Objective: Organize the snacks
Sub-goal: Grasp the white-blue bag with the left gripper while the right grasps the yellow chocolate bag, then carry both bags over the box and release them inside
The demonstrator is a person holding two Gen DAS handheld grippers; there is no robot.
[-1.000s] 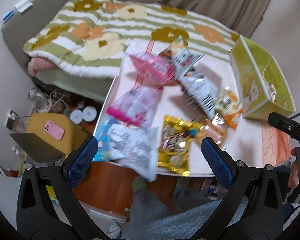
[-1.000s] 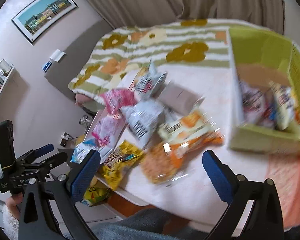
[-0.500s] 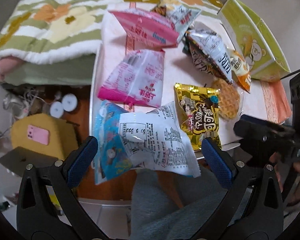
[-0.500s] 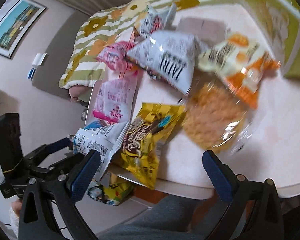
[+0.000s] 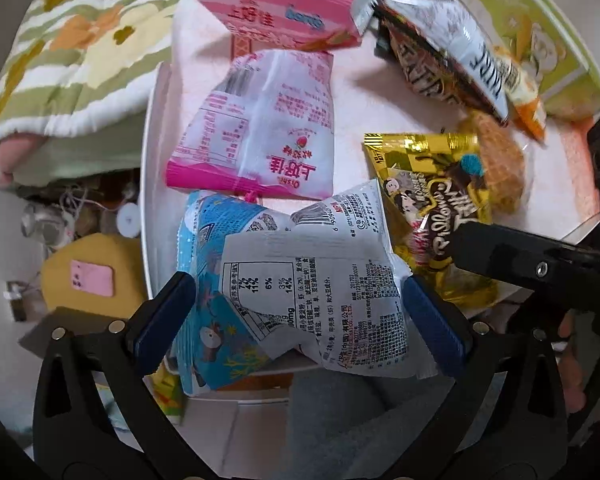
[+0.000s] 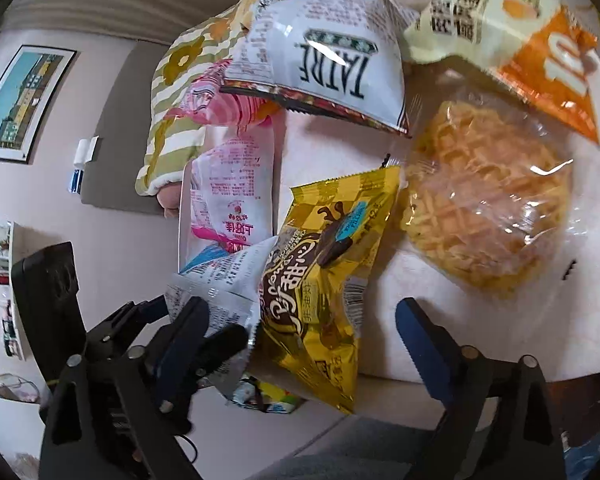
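**Q:** Blue-and-white film, crinkled: which packet sits nearest the left gripper (image 5: 300,312), and is it held?

**A:** The blue-and-white snack bag (image 5: 292,292) lies at the near edge of the table (image 5: 352,92), overhanging it slightly. The left gripper's jaws stand wide apart, one pad on each side of the bag — nothing is clamped. Whether the pads touch the film cannot be told.

**Q:** And the right gripper (image 6: 300,320)?

**A:** Likewise spread wide and empty. It frames the yellow chocolate snack bag (image 6: 324,280), which also hangs over the table's near edge, beside the clear-wrapped waffle (image 6: 488,208).

**Q:** Which step is in hand?

**A:** By judgement, the approach before a pick: each gripper is lined up on its own packet, with neither grasp made. Most snacks lie loose on the table: the pink-and-white bag (image 5: 260,124), the pink box (image 5: 272,8), the white TATRE bag (image 6: 324,64) and the orange packet (image 6: 540,52).

**Q:** Where should they go?

**A:** Probably the green box (image 5: 540,28) at the far right of the table.

**Q:** What does the next move call for?

**A:** Closing squarely across the puffed body rather than a slippery seam — gently, since the contents may crush.
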